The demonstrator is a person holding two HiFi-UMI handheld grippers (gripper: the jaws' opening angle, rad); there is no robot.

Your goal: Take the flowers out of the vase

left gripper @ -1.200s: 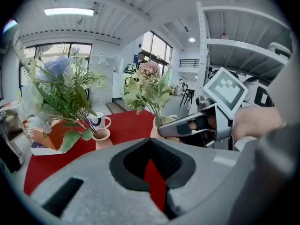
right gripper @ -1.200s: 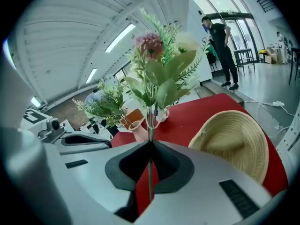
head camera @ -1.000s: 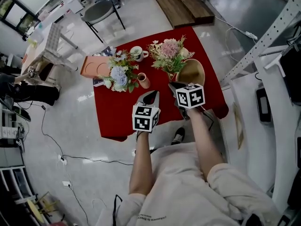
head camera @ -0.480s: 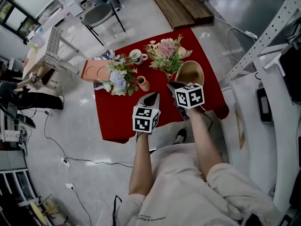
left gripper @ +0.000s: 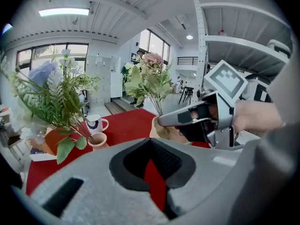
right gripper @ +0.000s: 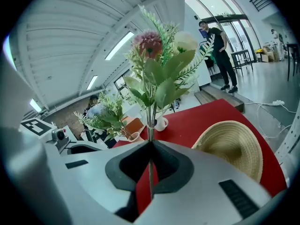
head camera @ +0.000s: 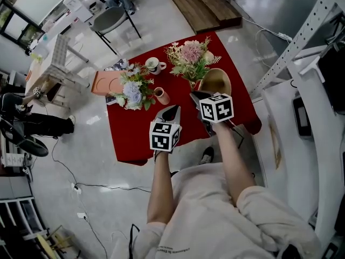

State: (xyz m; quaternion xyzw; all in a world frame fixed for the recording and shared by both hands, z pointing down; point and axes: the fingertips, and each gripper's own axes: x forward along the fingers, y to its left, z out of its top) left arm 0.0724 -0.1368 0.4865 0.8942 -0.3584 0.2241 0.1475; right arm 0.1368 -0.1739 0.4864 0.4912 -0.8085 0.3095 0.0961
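Note:
My right gripper (head camera: 196,96) is shut on the stems of the pink bouquet (head camera: 191,55), which rises above the red table (head camera: 135,136). In the right gripper view those stems (right gripper: 150,121) run down into the closed jaws of the right gripper (right gripper: 150,144). The blue bouquet (head camera: 131,88) leans out of a small terracotta vase (head camera: 161,96) to the left. My left gripper (head camera: 173,110) is shut on nothing, hovering just near of that vase (left gripper: 98,141). In the left gripper view the left gripper (left gripper: 150,142) faces the blue bouquet (left gripper: 47,86) and pink bouquet (left gripper: 147,78).
A straw hat (head camera: 216,81) lies right of the pink bouquet. A white mug (head camera: 153,65) and an orange tray (head camera: 105,82) sit at the table's far left. A chair (head camera: 110,18) stands beyond the table, and a metal rack (head camera: 302,42) runs along the right.
Both grippers keep nearly the same places and states. The head view has shifted slightly, and a person at the left edge has moved.

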